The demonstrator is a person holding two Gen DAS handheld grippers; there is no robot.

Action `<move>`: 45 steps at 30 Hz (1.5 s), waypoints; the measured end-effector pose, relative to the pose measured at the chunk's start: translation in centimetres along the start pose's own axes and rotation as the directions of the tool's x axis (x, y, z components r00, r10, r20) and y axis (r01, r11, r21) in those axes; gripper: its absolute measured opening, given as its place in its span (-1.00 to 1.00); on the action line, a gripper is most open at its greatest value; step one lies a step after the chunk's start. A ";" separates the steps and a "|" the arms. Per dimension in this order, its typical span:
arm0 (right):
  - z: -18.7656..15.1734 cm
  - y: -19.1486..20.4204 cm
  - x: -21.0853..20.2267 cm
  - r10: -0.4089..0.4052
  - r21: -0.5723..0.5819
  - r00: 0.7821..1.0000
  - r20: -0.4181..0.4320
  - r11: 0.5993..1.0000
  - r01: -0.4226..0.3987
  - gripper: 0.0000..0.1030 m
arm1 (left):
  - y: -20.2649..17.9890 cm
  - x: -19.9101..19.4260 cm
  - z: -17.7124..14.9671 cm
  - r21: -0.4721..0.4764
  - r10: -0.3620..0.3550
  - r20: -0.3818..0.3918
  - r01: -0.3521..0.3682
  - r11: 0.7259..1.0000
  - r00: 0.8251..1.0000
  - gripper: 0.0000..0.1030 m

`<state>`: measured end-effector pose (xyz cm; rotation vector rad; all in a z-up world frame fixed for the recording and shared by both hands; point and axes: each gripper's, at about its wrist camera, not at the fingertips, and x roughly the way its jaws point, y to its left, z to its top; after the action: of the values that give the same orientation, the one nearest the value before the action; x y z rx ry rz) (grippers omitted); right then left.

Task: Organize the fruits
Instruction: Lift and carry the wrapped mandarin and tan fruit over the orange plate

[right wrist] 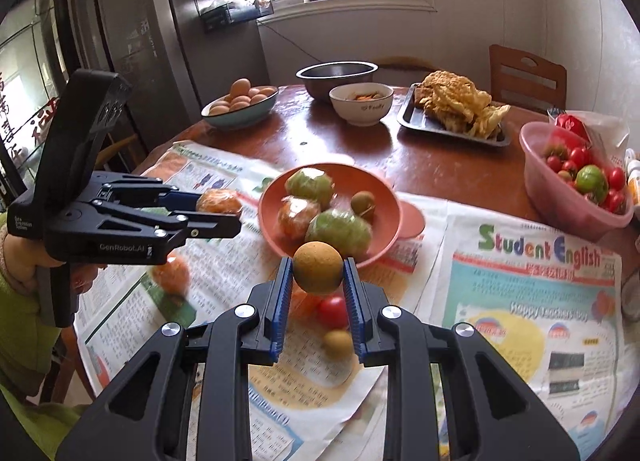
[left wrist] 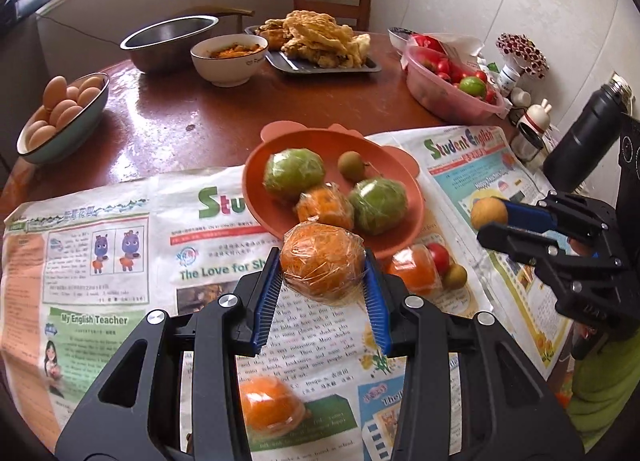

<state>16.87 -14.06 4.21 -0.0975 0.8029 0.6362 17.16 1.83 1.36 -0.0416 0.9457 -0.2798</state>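
Observation:
My left gripper [left wrist: 323,267] is shut on a plastic-wrapped orange [left wrist: 322,263] and holds it above the newspaper, just in front of the orange bowl [left wrist: 256,197]. My right gripper [right wrist: 317,269] is shut on a small tan round fruit [right wrist: 317,267], held near the bowl's rim [right wrist: 268,221]. The bowl holds two wrapped green fruits [left wrist: 294,173], a wrapped orange [left wrist: 325,205] and a small brown fruit [left wrist: 352,165]. On the newspaper lie another wrapped orange [left wrist: 414,271], a red tomato [left wrist: 439,256], a small brown fruit [left wrist: 455,276] and a wrapped orange [left wrist: 269,403] near me.
A bowl of eggs [left wrist: 64,117] stands at the left. A steel basin [left wrist: 170,41], a white bowl [left wrist: 228,59] and a tray of fried food [left wrist: 320,45] stand behind. A pink tub of tomatoes [left wrist: 448,85] and a black flask [left wrist: 584,137] stand at the right.

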 end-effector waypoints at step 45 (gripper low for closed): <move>4.5 -4.1 9.5 -0.061 -0.023 0.991 -0.120 0.998 0.058 -0.52 | 2.4 5.3 3.8 -0.025 0.008 -0.032 -0.009 1.000 0.999 -0.39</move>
<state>26.97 -11.26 0.12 -0.1782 0.9078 0.5856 23.69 2.44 -1.00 -0.0563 0.9813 -0.2616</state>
